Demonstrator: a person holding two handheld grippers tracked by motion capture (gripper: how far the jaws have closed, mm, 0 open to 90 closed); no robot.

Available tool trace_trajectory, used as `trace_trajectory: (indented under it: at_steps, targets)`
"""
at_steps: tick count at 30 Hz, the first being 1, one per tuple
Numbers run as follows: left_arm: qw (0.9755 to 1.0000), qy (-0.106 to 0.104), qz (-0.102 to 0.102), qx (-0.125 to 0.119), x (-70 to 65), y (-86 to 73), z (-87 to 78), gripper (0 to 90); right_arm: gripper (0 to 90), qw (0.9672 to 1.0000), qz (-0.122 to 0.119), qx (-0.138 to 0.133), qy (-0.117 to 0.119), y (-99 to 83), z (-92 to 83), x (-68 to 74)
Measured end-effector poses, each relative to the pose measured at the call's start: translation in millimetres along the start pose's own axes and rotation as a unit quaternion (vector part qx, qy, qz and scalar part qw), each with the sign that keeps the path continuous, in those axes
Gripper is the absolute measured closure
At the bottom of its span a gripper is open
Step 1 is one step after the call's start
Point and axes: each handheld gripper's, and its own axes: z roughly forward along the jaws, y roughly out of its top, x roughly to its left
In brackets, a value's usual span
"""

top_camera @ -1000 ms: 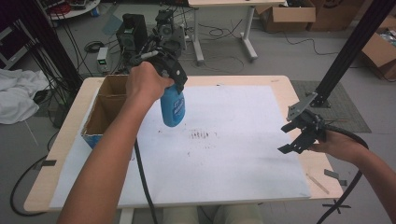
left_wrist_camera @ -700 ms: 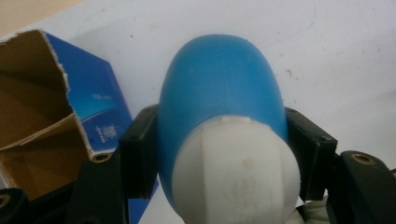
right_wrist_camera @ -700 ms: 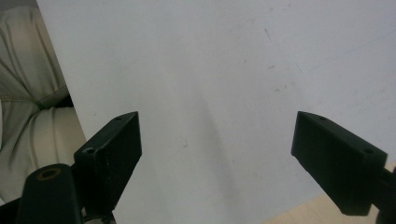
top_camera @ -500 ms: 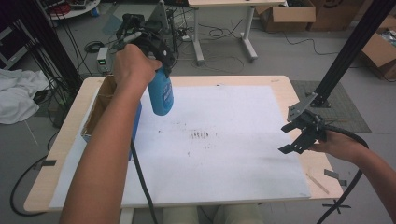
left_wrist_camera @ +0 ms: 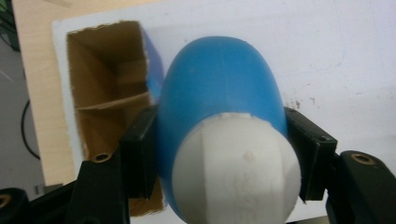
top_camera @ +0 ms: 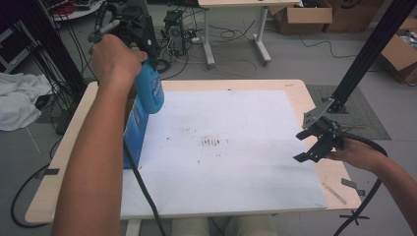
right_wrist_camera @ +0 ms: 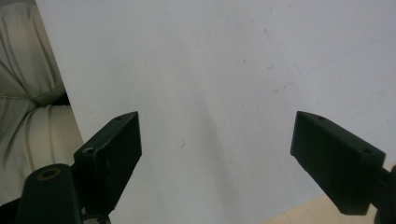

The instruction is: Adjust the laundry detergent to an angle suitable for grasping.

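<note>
Jaws of the left gripper are clamped on the blue bottle, one pad each side of its body just below the white cap, w/ the bottle hanging base-down under the hand. Jaws of the right gripper stand wide apart w/ nothing between them, hovering over the white sheet near the desk's right edge, well apart from the work. Moving outward: in the high view the left gripper is raised high over the desk's far-left corner, bottle in the air, and the open cardboard box w/ blue sides sits below it at the left edge of the sheet; the left gripper view looks down past the bottle into the box's brown inside, which has a divider and looks empty as far as I can tell. Progress, my read: pick-up is done, bottle is lifted and roughly above/beside the box; what's left is lining it up w/ a compartment, lowering it in and letting go. Vs. 0.5 s ago: left hand has gone higher and farther toward the back-left, bottle now closer to over the box than over the sheet; 1 s ago it hung lower, over the sheet just right of the box. Right gripper has barely moved, same spot, same spread.
</note>
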Motion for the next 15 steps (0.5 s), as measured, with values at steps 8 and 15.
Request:
trace_trajectory:
  at_steps: [8,15]
  targets:
    - [0.9999,0.006,-0.012,-0.006,27.5,-12.2,-8.3,38.3,16.2,1.0,-0.003,-0.003,0.002,2.0,1.4,1.1]
    - [0.9994,0.016,-0.028,-0.01,51.2,-22.5,-16.0,38.3,16.2,1.0,-0.003,-0.003,0.0,3.7,-0.3,1.0]
